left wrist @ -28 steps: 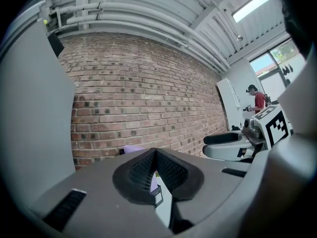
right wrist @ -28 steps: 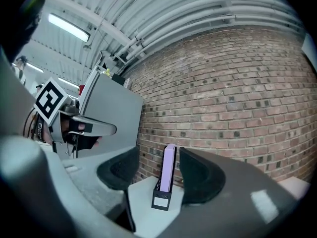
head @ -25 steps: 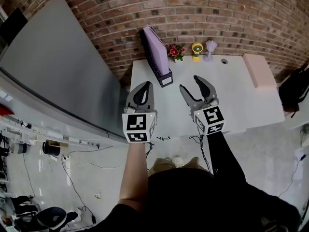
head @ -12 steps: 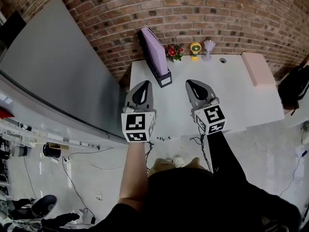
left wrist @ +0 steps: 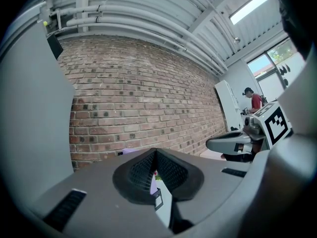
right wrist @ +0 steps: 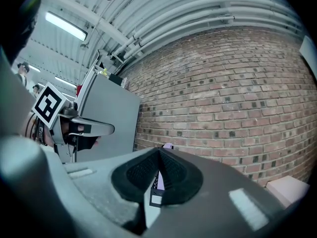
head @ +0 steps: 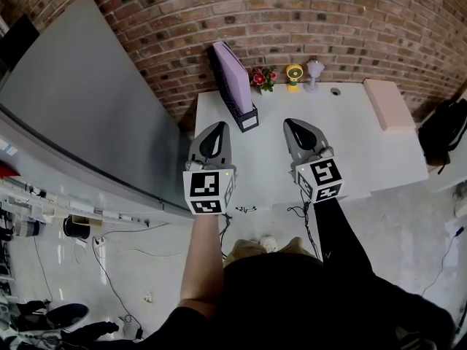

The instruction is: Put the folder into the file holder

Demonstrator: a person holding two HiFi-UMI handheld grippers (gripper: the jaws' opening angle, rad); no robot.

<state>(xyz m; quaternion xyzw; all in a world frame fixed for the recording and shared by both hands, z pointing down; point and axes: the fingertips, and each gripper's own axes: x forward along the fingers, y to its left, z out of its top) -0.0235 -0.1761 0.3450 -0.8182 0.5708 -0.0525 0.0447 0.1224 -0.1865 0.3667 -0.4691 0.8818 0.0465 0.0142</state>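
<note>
Left of frame: a large grey panel (head: 80, 100) runs slantwise down from the upper left. Below it, cables (head: 109, 252) trail over the pale floor (head: 146, 275). The panel's right edge comes close beside the left edge of the white table (head: 357, 152).

Left gripper (head: 218, 125): held over the table's near-left part, jaws pressed together, nothing between them. Ahead of it, at the table's upper-left corner near the brick wall (head: 328, 20), stands the black file holder (head: 249, 117). The purple folder (head: 235, 79) is upright inside it, rising well above the holder's rim. Bare tabletop lies between the gripper's tip and the holder.

Centre: along the table's far edge stand a small bunch of red flowers (head: 264, 77), a yellow desk fan (head: 295, 74) and a pale lilac item (head: 316, 71) that cannot be identified. A round cable hole (head: 336, 91) sits just right of them.

Right gripper (head: 289, 122): jaws fully together, empty, over the table's middle, apart from the left gripper and level with it. Open tabletop extends to its right and ahead.

Right of frame: a pale pink box (head: 389, 104) lies along the table's upper-right edge. A black bag (head: 444, 133) sits beyond that edge, off the table.

Room: the gripper views show a ribbed ceiling with pipes and strip lights. The near table edge runs across mid-frame, and floor lies below it.
</note>
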